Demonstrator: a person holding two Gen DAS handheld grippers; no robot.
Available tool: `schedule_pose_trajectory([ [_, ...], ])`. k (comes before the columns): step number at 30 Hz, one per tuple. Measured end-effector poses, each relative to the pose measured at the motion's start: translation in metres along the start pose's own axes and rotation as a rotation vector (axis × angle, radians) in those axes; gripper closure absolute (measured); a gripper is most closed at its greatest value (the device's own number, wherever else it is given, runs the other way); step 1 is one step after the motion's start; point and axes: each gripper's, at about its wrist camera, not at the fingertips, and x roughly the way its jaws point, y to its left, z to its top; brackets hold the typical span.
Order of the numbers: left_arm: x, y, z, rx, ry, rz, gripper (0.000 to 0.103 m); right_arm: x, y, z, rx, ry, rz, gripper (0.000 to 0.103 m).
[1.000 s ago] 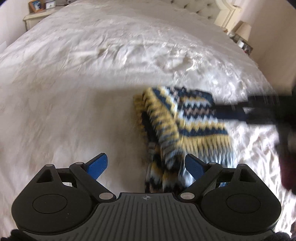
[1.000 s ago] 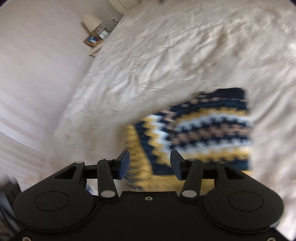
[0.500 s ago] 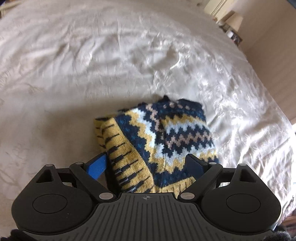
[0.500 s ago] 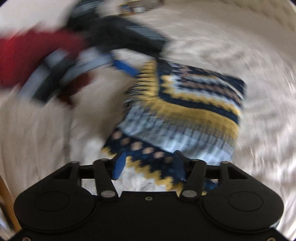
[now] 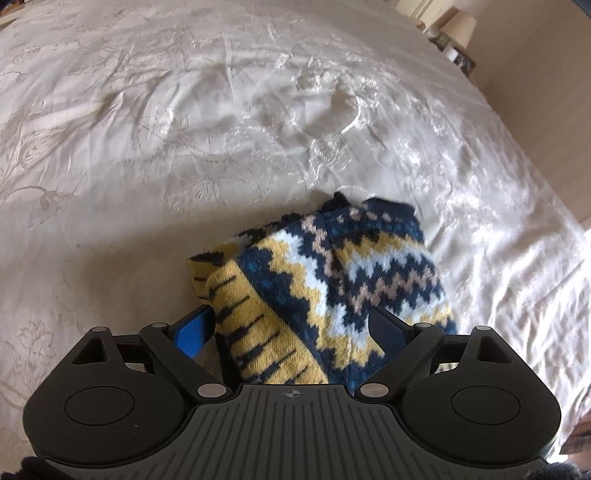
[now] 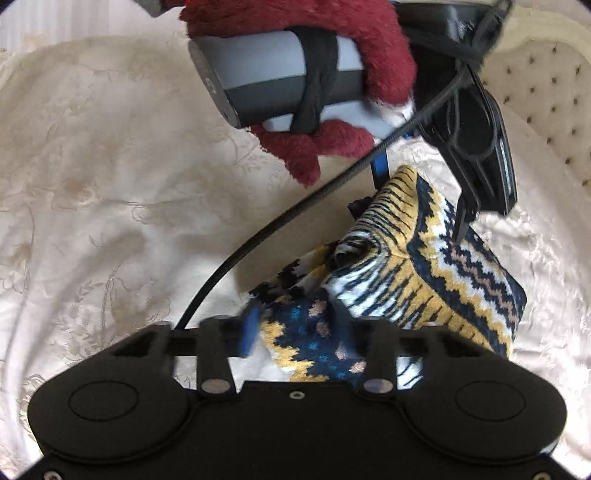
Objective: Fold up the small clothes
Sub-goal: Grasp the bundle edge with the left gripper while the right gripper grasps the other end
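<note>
The knitted sweater (image 5: 332, 288), patterned in navy, yellow, white and tan zigzags, is lying bunched and partly folded on the cream bedspread (image 5: 184, 129), near the edge of the bed closest to the person. Compared with half a second ago, it is sitting a little closer to the left gripper (image 5: 291, 328) and filling more of the space between the blue pads (image 5: 192, 332); the left wrist view is otherwise nearly unchanged. The left gripper's fingers are standing spread wide, one on either side of the sweater's yellow ribbed edge, not squeezing it.

In the right wrist view the blur of half a second ago is gone. The right gripper (image 6: 299, 328) is now sitting low over the navy-and-yellow corner of the sweater (image 6: 424, 266), its fingers apart with that fabric lying between them; whether the pads are touching the knit cannot be told. Opposite it, the left hand (image 6: 306, 33) in a dark red fuzzy glove is gripping the grey handle (image 6: 280, 77) of the other gripper, and a black cable (image 6: 295, 218) is running down across the bedspread (image 6: 92, 184).
</note>
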Motion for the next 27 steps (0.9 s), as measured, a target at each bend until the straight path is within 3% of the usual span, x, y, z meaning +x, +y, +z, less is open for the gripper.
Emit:
schedule_pose_trajectory([
  [3,-0.001,0.002,0.004,-0.014,-0.011,-0.012,0.026,-0.004,-0.008,-0.001,0.057,-0.008,0.015,0.08],
  [5,0.004,0.003,0.006,-0.02,0.008,-0.015,0.031,-0.008,-0.014,0.001,0.103,-0.015,0.023,0.083],
  [7,0.008,0.005,0.005,-0.033,0.015,-0.05,0.058,-0.007,-0.024,0.004,0.146,-0.018,0.034,0.084],
  [8,0.009,0.006,0.004,-0.044,0.006,-0.042,0.065,-0.006,-0.029,0.004,0.168,-0.019,0.039,0.085],
  [9,0.009,0.007,0.005,-0.048,-0.005,-0.025,0.082,-0.006,-0.032,0.005,0.195,-0.02,0.046,0.086],
  [10,0.007,0.007,0.005,-0.047,-0.017,-0.015,0.086,-0.007,-0.036,0.006,0.23,-0.024,0.054,0.087],
  [16,-0.023,-0.009,0.015,0.097,-0.114,0.009,0.088,-0.03,-0.055,0.017,0.401,-0.113,0.093,0.088],
  [20,-0.024,0.013,0.019,0.038,-0.1,0.045,0.088,-0.012,-0.051,0.028,0.405,-0.105,0.138,0.088],
  [22,-0.017,0.024,0.016,0.03,-0.07,0.075,0.088,0.008,-0.046,0.029,0.387,-0.042,0.149,0.087],
  [23,-0.016,0.028,0.014,0.017,-0.058,0.071,0.088,0.014,-0.042,0.028,0.379,-0.01,0.141,0.078],
  [25,-0.021,0.033,0.01,-0.016,-0.066,0.061,0.086,0.023,-0.041,0.024,0.389,0.037,0.165,0.076],
  [27,-0.03,0.033,0.007,-0.023,-0.083,0.075,0.08,0.013,-0.046,0.018,0.415,-0.006,0.192,0.059],
])
